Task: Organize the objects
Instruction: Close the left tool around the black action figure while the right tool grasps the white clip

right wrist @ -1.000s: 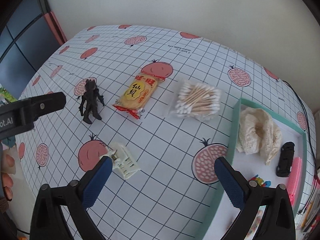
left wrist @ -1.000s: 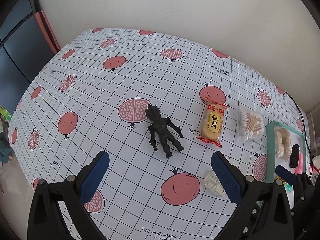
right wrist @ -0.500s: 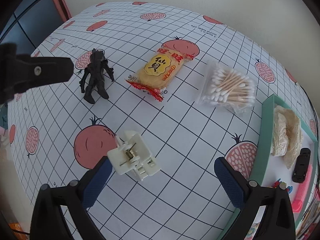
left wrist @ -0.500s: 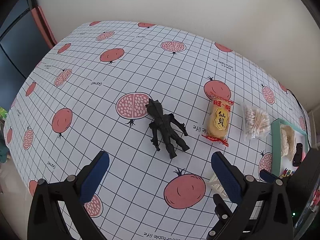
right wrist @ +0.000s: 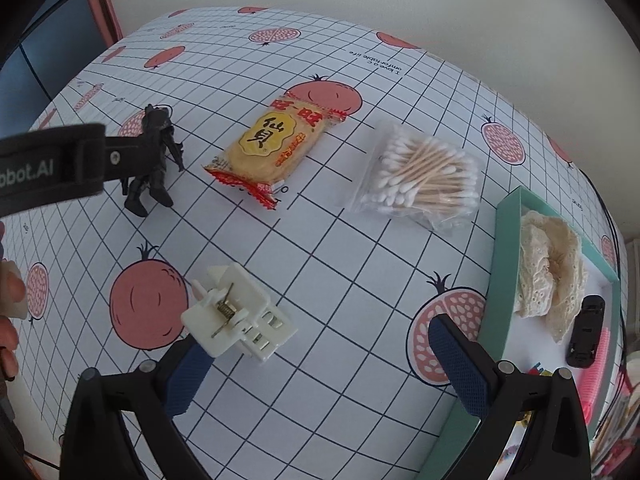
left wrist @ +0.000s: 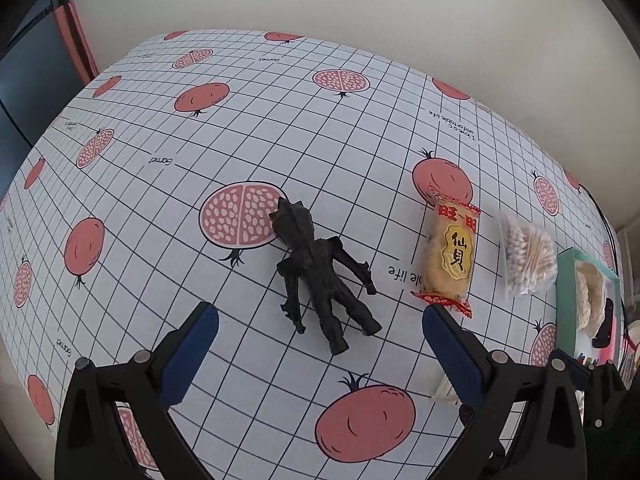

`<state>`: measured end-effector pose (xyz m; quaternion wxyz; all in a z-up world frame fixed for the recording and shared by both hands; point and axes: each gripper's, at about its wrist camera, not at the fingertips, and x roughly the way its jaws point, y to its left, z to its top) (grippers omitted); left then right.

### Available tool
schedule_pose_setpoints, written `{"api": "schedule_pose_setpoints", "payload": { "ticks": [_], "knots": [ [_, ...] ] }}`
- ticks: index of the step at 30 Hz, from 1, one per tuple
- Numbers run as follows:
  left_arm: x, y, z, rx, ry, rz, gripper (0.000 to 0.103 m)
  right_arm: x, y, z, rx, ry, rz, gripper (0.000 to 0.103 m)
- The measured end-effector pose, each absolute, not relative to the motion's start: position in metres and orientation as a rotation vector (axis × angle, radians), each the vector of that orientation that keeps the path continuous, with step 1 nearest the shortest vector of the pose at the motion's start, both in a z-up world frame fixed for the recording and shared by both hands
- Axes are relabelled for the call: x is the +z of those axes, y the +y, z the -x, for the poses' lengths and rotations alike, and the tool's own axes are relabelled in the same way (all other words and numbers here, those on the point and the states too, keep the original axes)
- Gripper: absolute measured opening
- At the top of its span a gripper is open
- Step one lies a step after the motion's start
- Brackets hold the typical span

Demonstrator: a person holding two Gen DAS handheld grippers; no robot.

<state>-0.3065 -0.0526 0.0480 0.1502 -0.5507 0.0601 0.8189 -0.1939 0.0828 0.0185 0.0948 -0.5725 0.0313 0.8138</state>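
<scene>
In the left wrist view, a grid-and-pomegranate cloth [left wrist: 280, 120] covered the table. The left gripper [left wrist: 320, 348] stood wide open and empty above it. A black figure [left wrist: 320, 276] lay on its back between the fingers' line and a seeded pomegranate print, head away from the camera. To its right lay a snack pack [left wrist: 450, 256], then a swab bag [left wrist: 526, 256], then a teal tray [left wrist: 564, 280].

In the right wrist view, the right gripper [right wrist: 320, 356] was wide open and empty. A white clip [right wrist: 236, 316] lay just beside its left finger. The left gripper's arm partly hid the figure [right wrist: 154, 160]. The tray [right wrist: 506, 248] held lace cloth [right wrist: 548, 268] and a black toy car [right wrist: 586, 330].
</scene>
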Motion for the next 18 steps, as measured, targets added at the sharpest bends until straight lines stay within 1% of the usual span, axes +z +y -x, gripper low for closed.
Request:
{"api": "schedule_pose_setpoints", "payload": {
  "ticks": [9,12,14,16,17,18],
  "knots": [
    [0.033,-0.04,0.312,2.355,0.151,1.563,0.101,0.013,0.089,0.195,2.436,0.131,1.687,0.103],
    [0.03,-0.036,0.313,2.369,0.175,1.552,0.101,0.013,0.089,0.196,2.444,0.122,1.681,0.102],
    [0.028,-0.034,0.314,2.378,0.187,1.549,0.098,0.013,0.089,0.197,2.451,0.119,1.679,0.102],
    [0.026,-0.034,0.315,2.378,0.185,1.558,0.087,0.013,0.089,0.197,2.456,0.121,1.677,0.101],
    [0.025,-0.035,0.315,2.377,0.185,1.564,0.085,0.013,0.088,0.197,2.457,0.122,1.676,0.101],
    [0.024,-0.035,0.315,2.378,0.185,1.569,0.08,0.014,0.088,0.197,2.46,0.121,1.675,0.099]
  ]
}}
